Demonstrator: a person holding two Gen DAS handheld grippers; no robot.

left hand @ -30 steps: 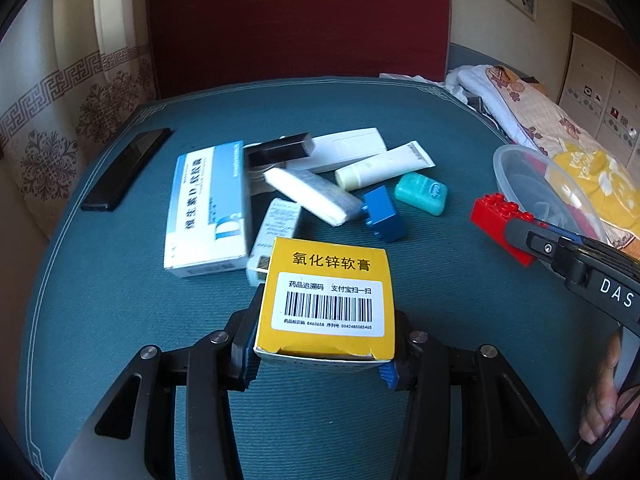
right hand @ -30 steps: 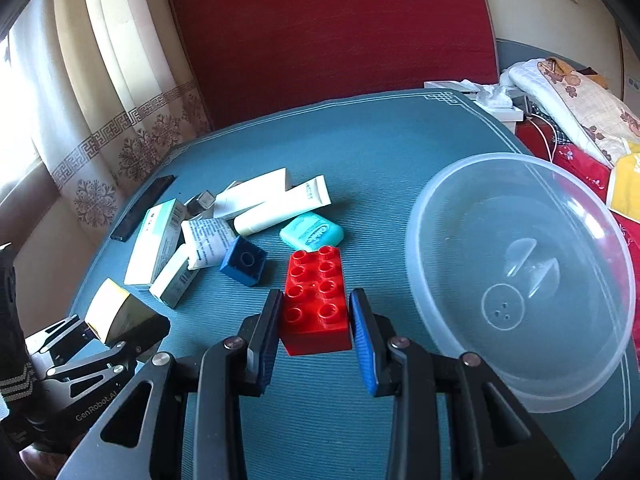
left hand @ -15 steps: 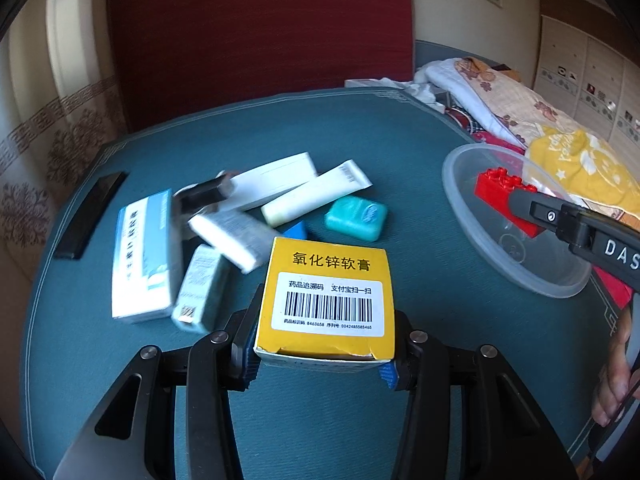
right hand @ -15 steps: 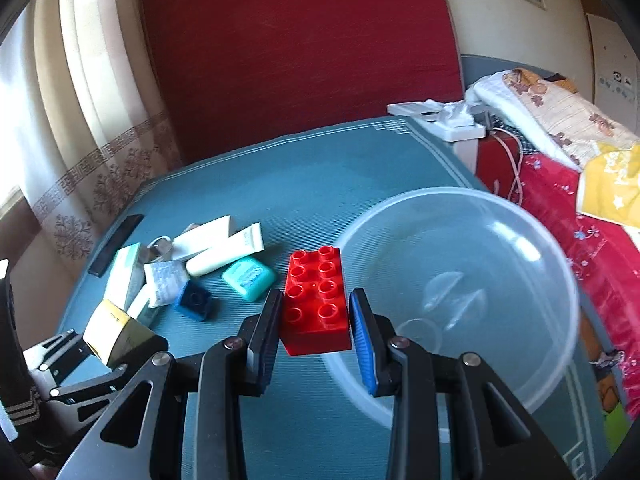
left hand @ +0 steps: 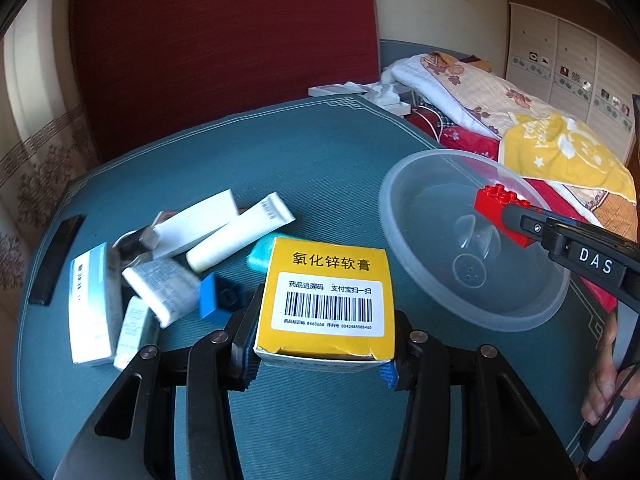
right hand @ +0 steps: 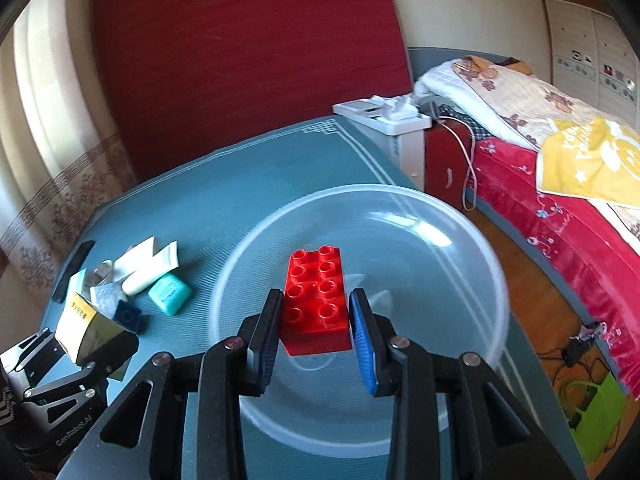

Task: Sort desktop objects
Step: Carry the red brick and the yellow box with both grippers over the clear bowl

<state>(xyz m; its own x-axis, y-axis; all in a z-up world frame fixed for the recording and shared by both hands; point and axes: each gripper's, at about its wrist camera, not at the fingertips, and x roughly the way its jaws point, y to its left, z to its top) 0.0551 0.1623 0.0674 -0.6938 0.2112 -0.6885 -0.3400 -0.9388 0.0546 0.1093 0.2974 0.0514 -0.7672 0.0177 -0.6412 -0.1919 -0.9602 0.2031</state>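
A red building brick (right hand: 316, 300) is gripped between the narrowly parted pads of the right gripper (right hand: 315, 320) and is held over the open mouth of a clear plastic bowl (right hand: 472, 248), which lies directly beneath and ahead of the fingers. A yellow carton (left hand: 326, 300) with a barcode label is clamped between the pads of the left gripper (left hand: 324, 340), its jaws set about as wide as the box, above the blue tablecloth (left hand: 280, 152). Ahead and to the left of that gripper, a loose cluster is seen on the cloth: a white tube (left hand: 240, 232), a blue block (left hand: 218, 298), a teal case (right hand: 170, 294) and small white boxes (left hand: 90, 304). The bowl is seen to its right.
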